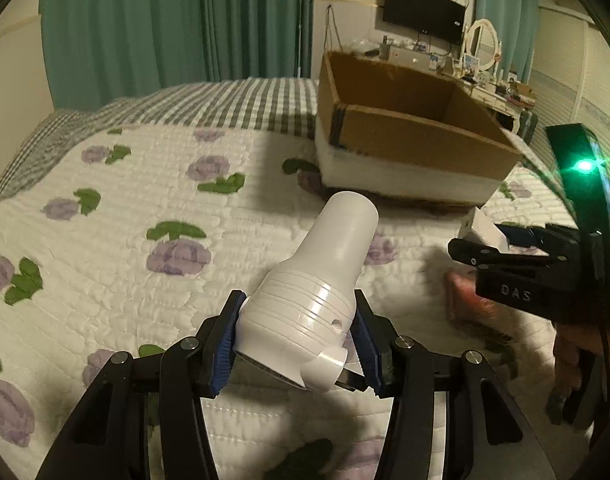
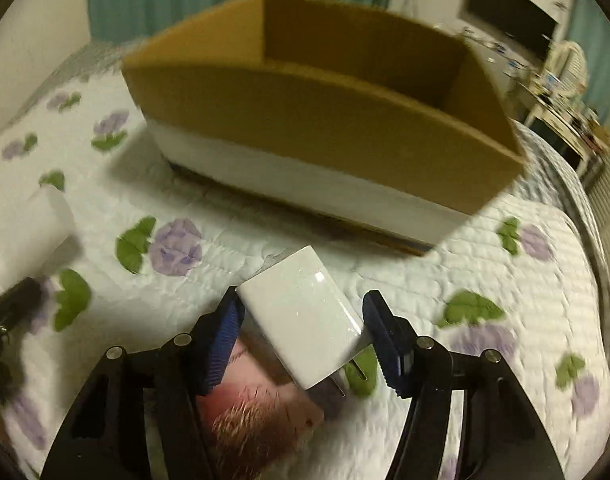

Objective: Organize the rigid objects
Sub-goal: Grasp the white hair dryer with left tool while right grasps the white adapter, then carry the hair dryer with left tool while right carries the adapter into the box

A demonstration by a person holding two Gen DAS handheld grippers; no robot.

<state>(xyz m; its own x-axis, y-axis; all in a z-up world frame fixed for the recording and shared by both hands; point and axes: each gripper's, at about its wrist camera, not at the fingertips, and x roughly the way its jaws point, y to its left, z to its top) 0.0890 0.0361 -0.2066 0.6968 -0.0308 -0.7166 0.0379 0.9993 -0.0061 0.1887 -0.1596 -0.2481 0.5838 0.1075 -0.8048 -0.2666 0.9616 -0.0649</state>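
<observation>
Left tongs (image 1: 297, 340): closed on a white plastic bottle-like part (image 1: 317, 284). Both blue pads press its ribbed wide end, one on each side. The narrow neck points away from the tongs, up and toward the cardboard box (image 1: 405, 120). The part is held clear of the bed (image 1: 105, 240).

Right tongs (image 2: 305, 340): a white plug-in charger (image 2: 305, 316) sits between the two blue pads. The pad on the picture's left touches a corner of the charger. Whether the pad on the other side touches it cannot be told; a narrow gap seems to show there. Firm grip not confirmed. The charger is tilted, and its metal prongs (image 2: 355, 372) point down and to the picture's right.

Under the charger, on the quilt, lies a pinkish flat packet (image 2: 257, 412) with a blurred reddish-brown picture on it. Contents unreadable.

The box is open at the top, brown above and white along its lower band, and rests on the bed beyond both tongs. No contents can be seen in the part of its inside that shows. The quilt is white with purple flowers and green leaves.

From the left camera, the right tongs (image 1: 485, 248) appear at the right edge, low over the quilt near the box, with a green light (image 1: 583, 165) on their handle.
</observation>
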